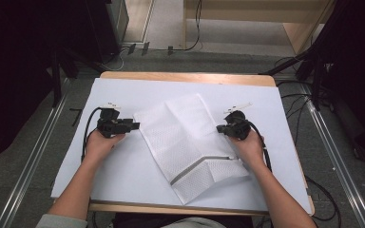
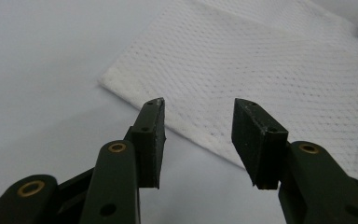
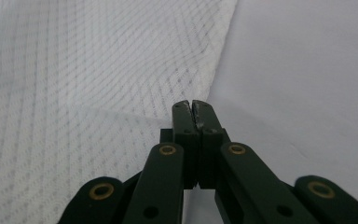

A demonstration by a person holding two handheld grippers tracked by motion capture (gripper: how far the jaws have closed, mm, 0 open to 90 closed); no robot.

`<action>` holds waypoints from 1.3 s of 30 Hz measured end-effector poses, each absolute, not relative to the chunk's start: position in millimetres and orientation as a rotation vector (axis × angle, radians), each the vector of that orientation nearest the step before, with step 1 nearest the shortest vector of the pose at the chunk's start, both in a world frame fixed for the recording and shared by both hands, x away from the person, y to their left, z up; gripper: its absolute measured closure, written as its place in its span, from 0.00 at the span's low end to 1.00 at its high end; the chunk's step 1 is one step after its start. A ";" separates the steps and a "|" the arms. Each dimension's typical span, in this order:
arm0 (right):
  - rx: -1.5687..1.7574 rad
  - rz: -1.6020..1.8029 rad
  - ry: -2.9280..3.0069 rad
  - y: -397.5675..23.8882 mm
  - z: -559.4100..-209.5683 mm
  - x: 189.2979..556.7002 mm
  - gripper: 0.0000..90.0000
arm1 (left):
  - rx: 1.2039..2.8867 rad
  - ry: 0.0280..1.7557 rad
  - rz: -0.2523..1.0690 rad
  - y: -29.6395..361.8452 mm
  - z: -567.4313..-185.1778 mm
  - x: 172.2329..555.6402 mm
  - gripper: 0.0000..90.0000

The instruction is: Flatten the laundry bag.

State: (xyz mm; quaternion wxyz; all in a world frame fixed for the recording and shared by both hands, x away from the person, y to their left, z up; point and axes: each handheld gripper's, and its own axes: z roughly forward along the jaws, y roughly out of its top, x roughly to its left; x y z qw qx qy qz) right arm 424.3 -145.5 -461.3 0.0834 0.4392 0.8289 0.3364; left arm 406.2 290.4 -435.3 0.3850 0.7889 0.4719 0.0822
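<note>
right hand-held gripper: jaws pinched on mesh bag edge | white table cover

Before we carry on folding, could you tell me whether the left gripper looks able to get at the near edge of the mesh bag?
Probably yes: the left gripper is open, with bare table before the mesh bag.

A wooden table carries a white sheet that covers nearly all of its top — only a strip of bare wood shows along the far edge and a thin one along the near edge. On the sheet lies a white mesh bag, flat, near the middle — its zipped end points toward the near edge.
</note>
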 end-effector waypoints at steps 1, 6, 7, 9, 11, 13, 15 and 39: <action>1.334 1.010 2.461 -150.9 -460.9 425.6 1.00 | 2.017 1.202 0.206 288.7 -435.6 406.5 0.62; 1.392 1.004 2.417 -168.3 -462.6 428.5 1.00 | 2.047 1.192 0.204 275.6 -441.8 411.3 0.62; 1.408 1.005 2.415 -170.6 -463.5 428.9 1.00 | 2.053 1.190 0.196 271.9 -444.2 413.4 0.62; 1.430 1.005 2.416 -172.8 -465.3 428.9 1.00 | 2.076 1.189 0.198 265.5 -448.1 417.0 0.61; 1.423 0.993 2.420 -172.1 -466.3 428.2 1.00 | 2.092 1.181 0.213 259.5 -451.4 419.4 0.61; 1.412 0.991 2.417 -171.5 -466.9 427.7 1.00 | 2.100 1.176 0.227 256.1 -453.7 420.7 0.60; 1.419 0.989 2.416 -171.2 -466.9 426.8 1.00 | 2.109 1.170 0.241 253.4 -456.8 421.4 0.60; 1.427 1.001 2.424 -169.9 -466.5 422.0 1.00 | 2.095 1.186 0.236 248.1 -446.1 439.8 1.00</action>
